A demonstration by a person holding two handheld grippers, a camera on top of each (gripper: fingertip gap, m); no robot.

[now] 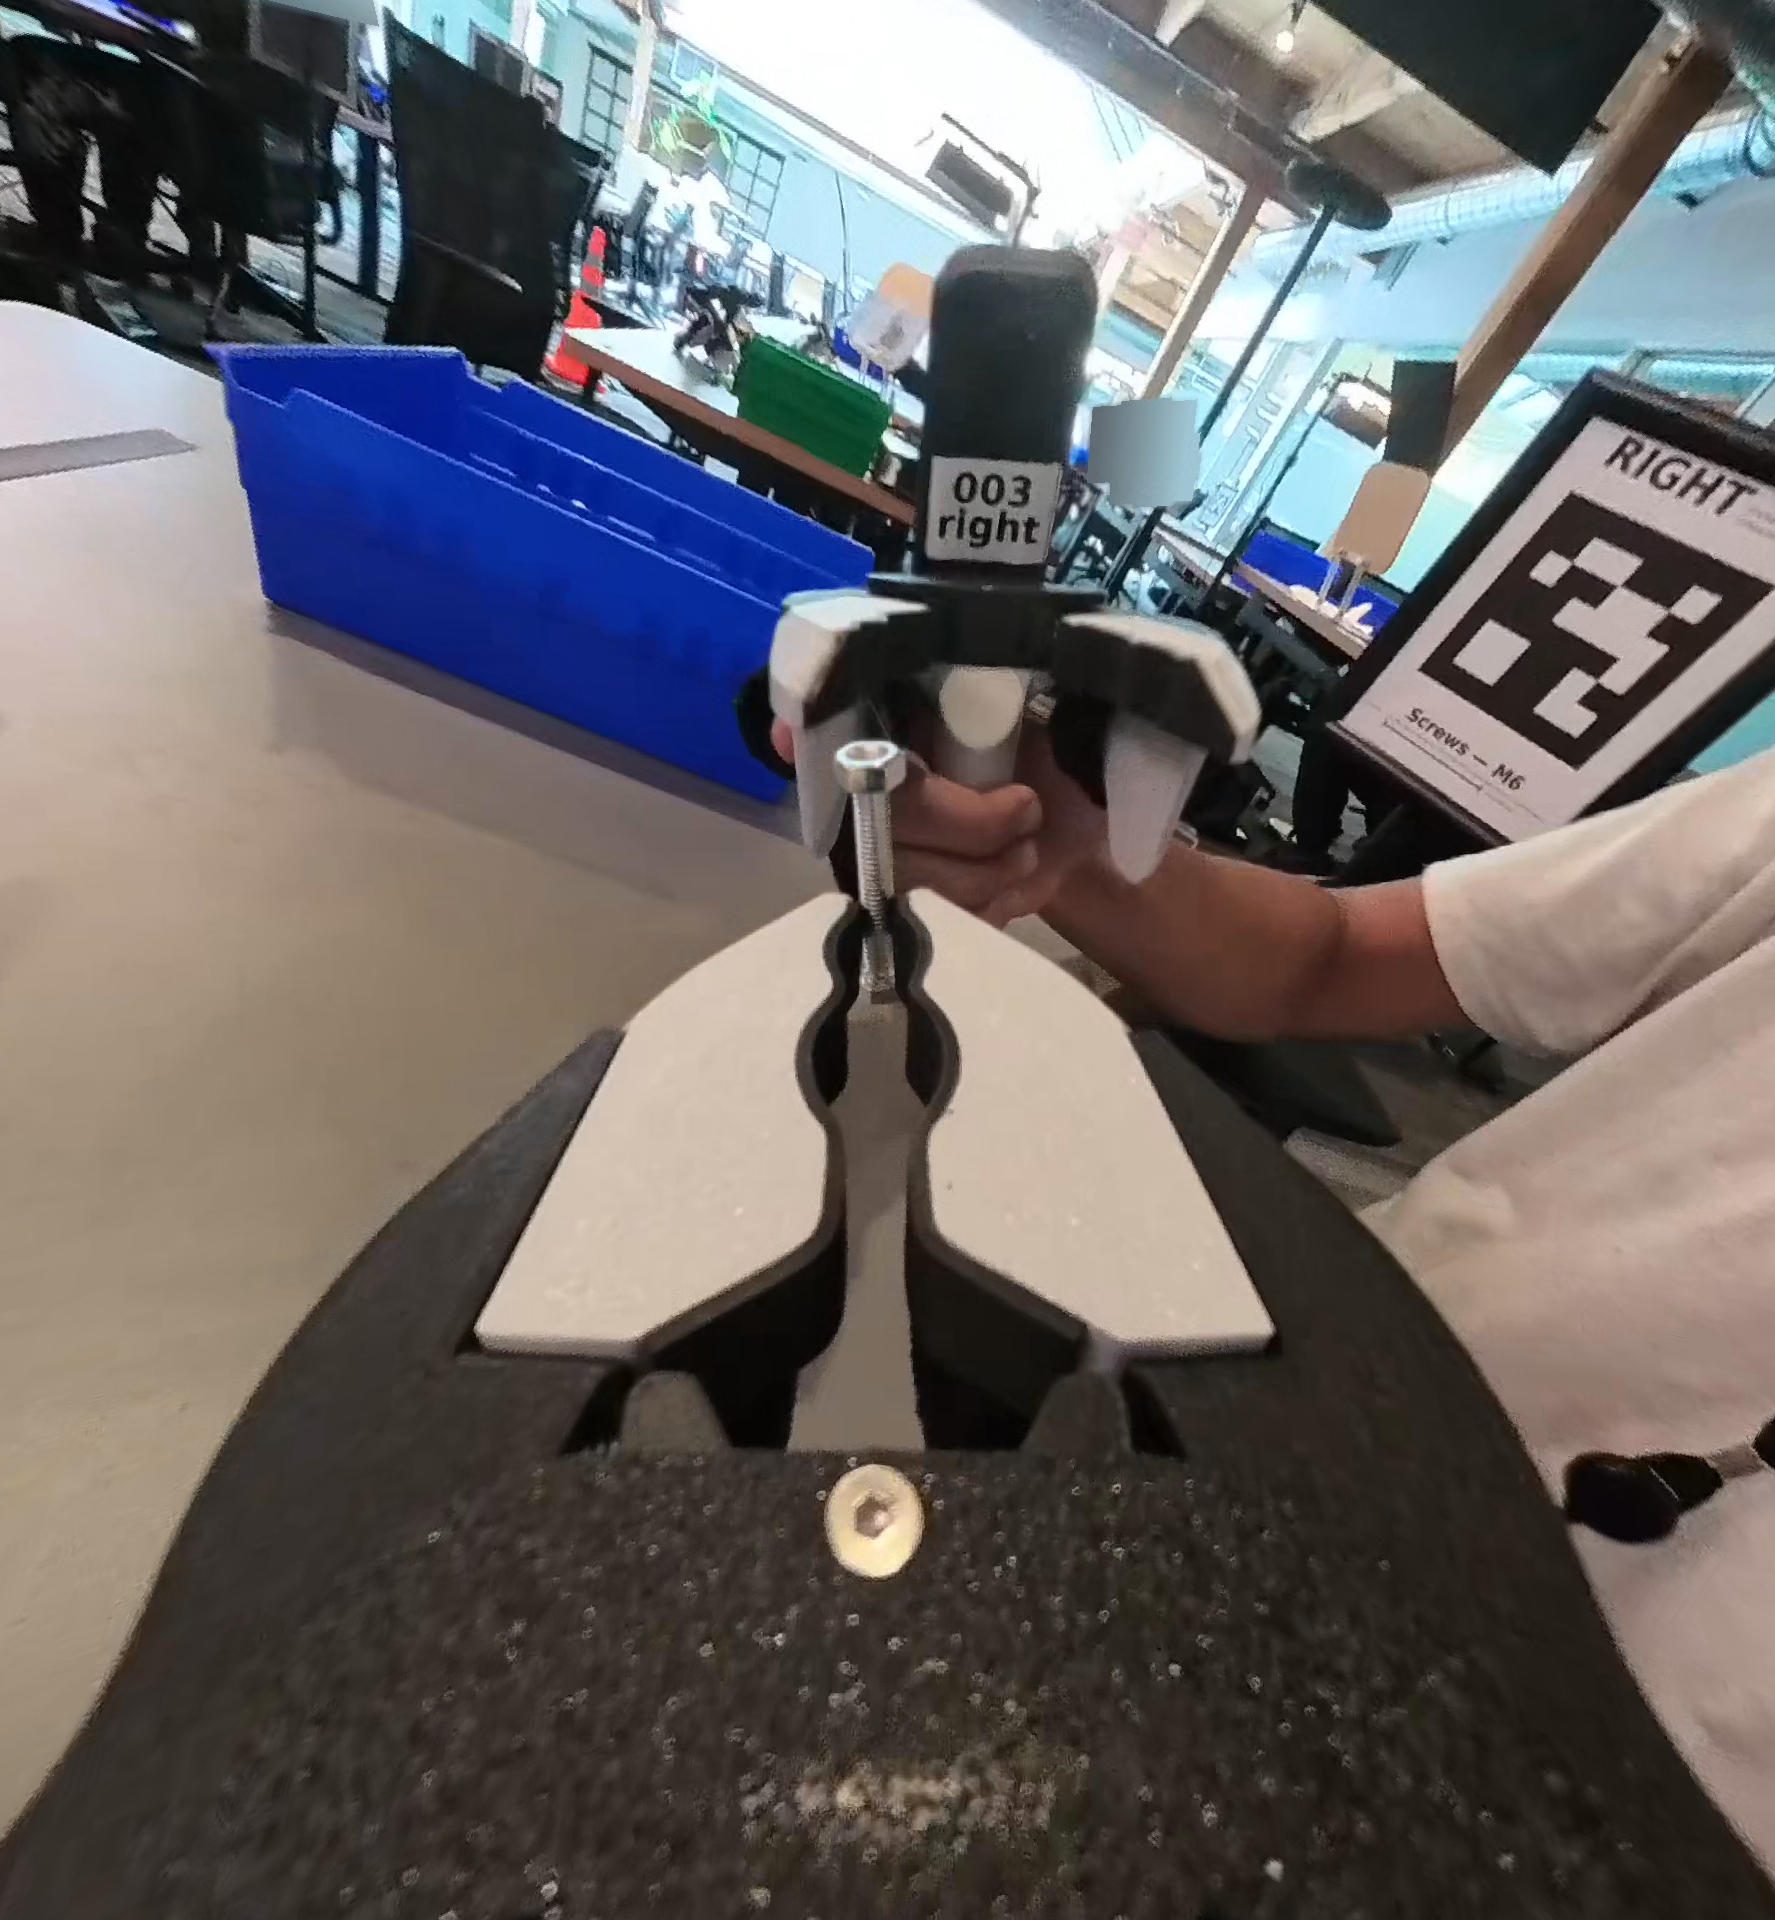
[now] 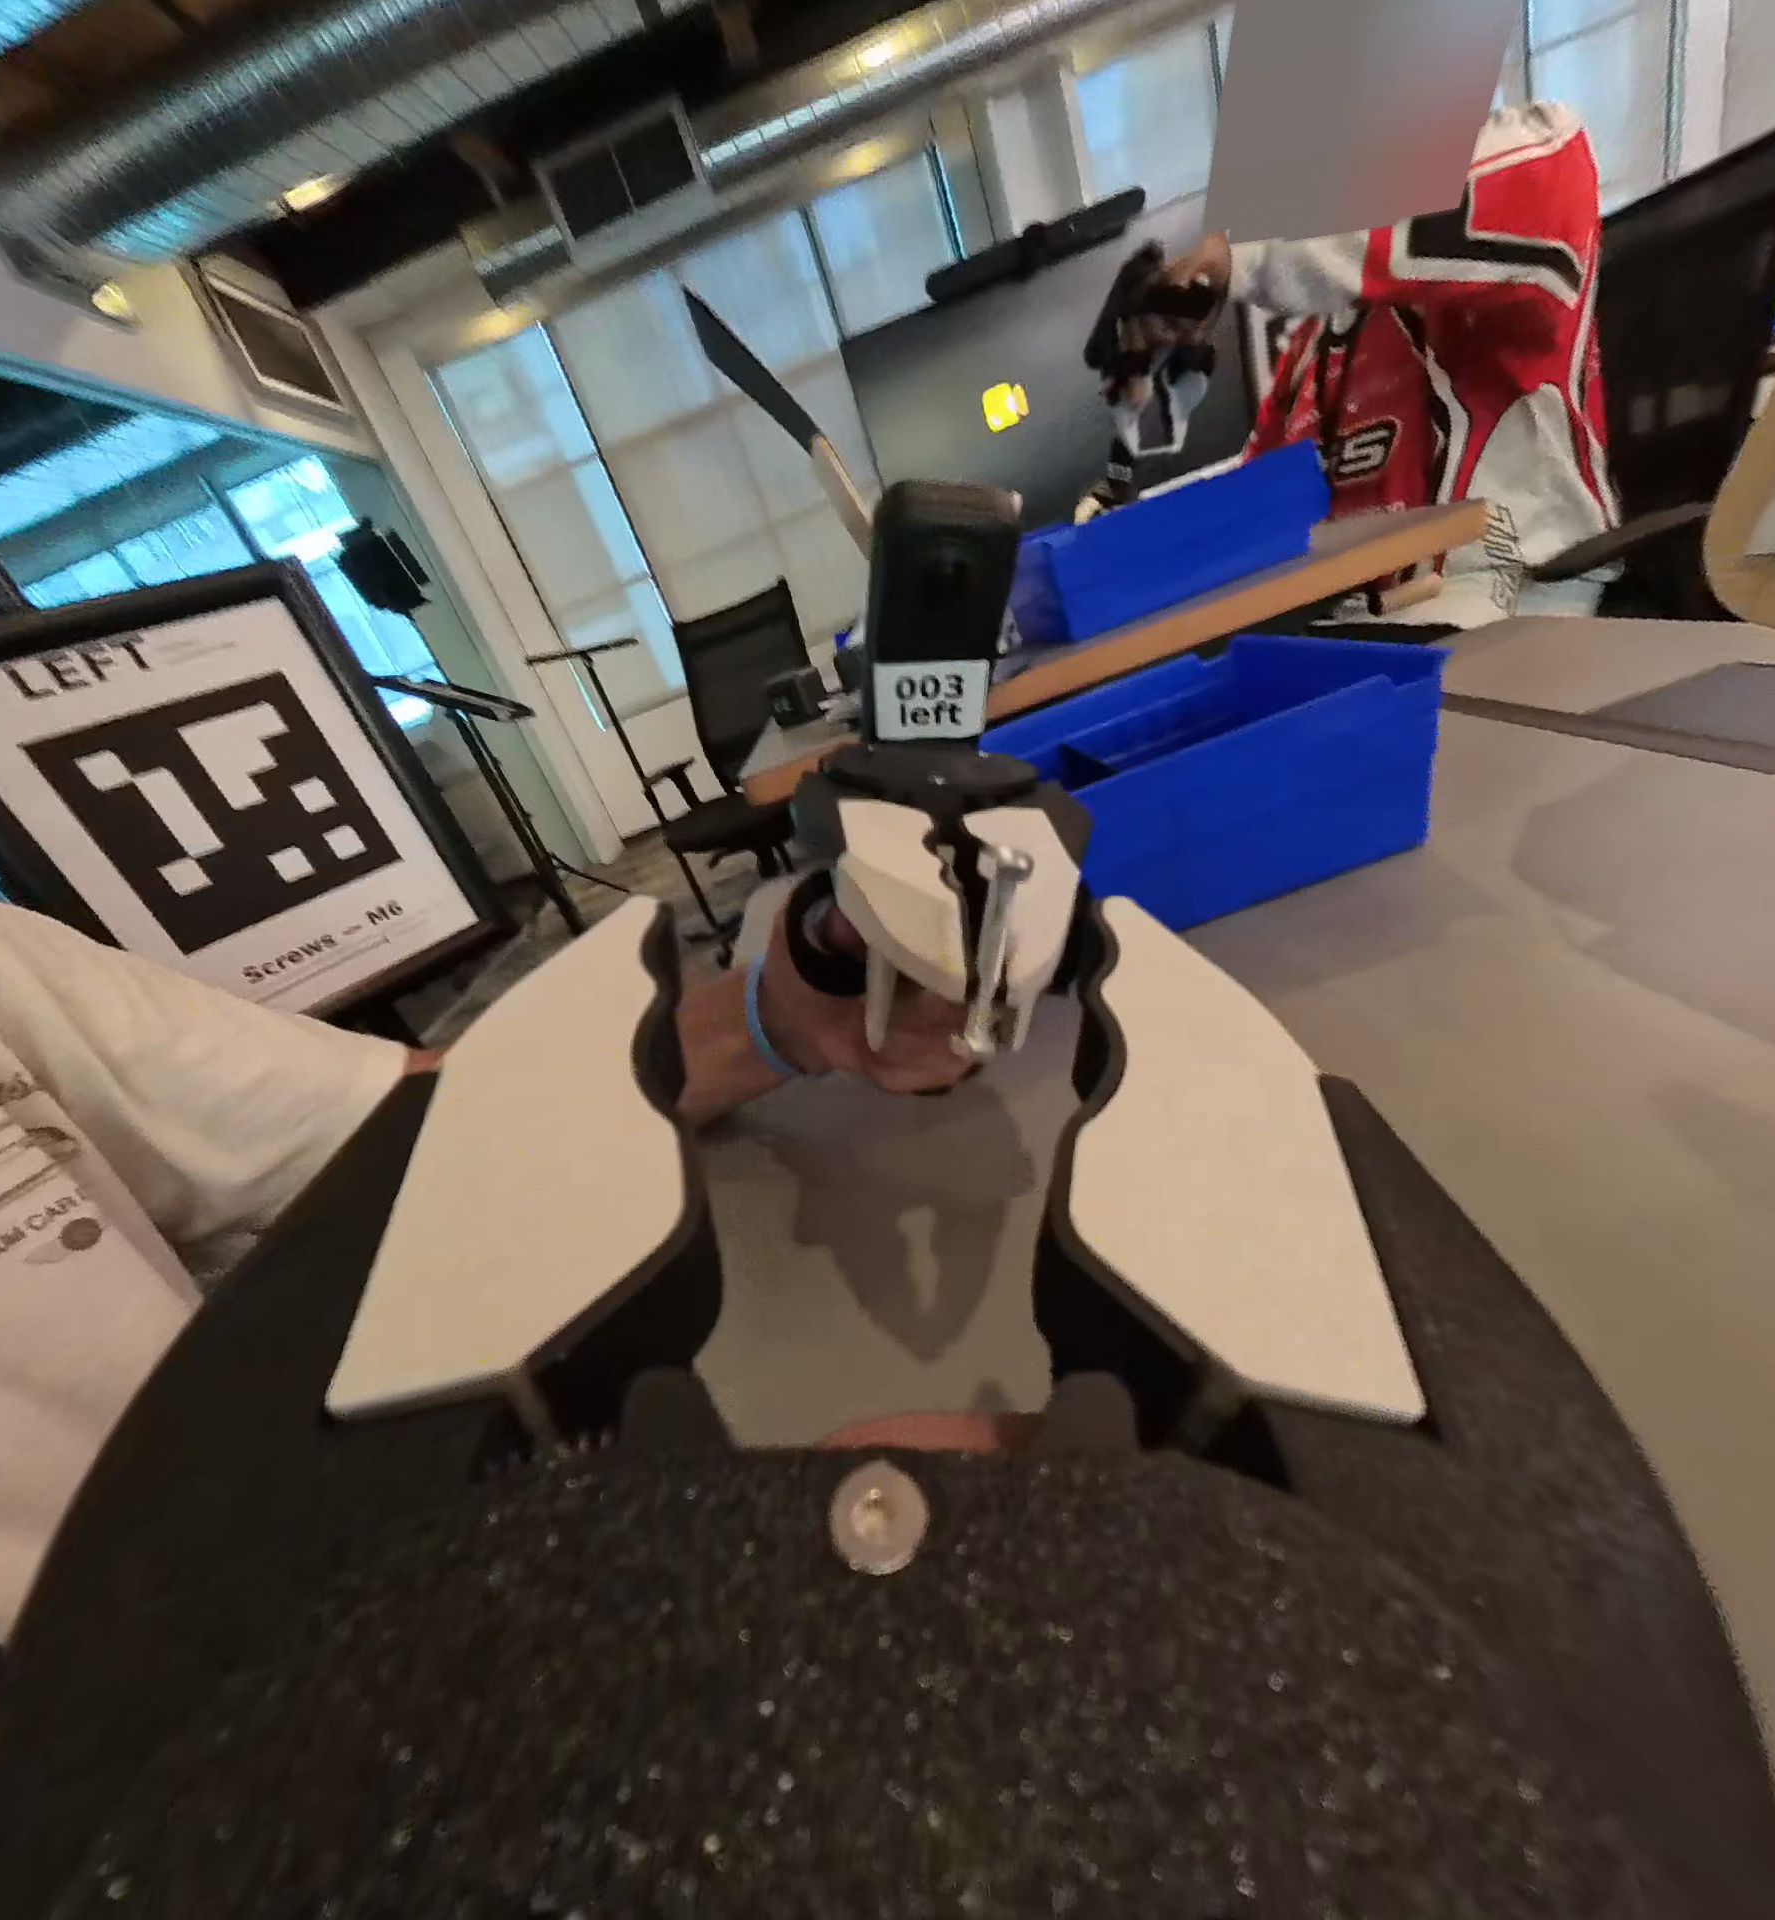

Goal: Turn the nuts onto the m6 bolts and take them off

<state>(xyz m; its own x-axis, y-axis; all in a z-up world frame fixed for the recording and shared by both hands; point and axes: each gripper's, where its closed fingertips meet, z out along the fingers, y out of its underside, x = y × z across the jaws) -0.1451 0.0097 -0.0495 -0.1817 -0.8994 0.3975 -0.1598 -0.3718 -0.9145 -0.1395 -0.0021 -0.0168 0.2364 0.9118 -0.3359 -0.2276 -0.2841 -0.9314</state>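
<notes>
Left tongs [image 1: 878, 935] closed on a silver bolt [image 1: 870, 831], both pads pinching the lower threaded shank at the tips. Bolt stands roughly upright above the grey desk [image 1: 239, 935], with a hex piece at its top end; can't tell whether that is the head or a nut. Right tongs [image 2: 878, 997] wide open, nothing between the pads; seen facing the left pair, one of their fingers [image 1: 810, 769] just behind the bolt's top, contact unclear. A hand [image 1: 976, 842] grips the right handle. Blue bin [image 1: 509, 540] sits toward the far edge of the desk. A framed marker sign [image 1: 1589, 623] stands off the desk's right side.
</notes>
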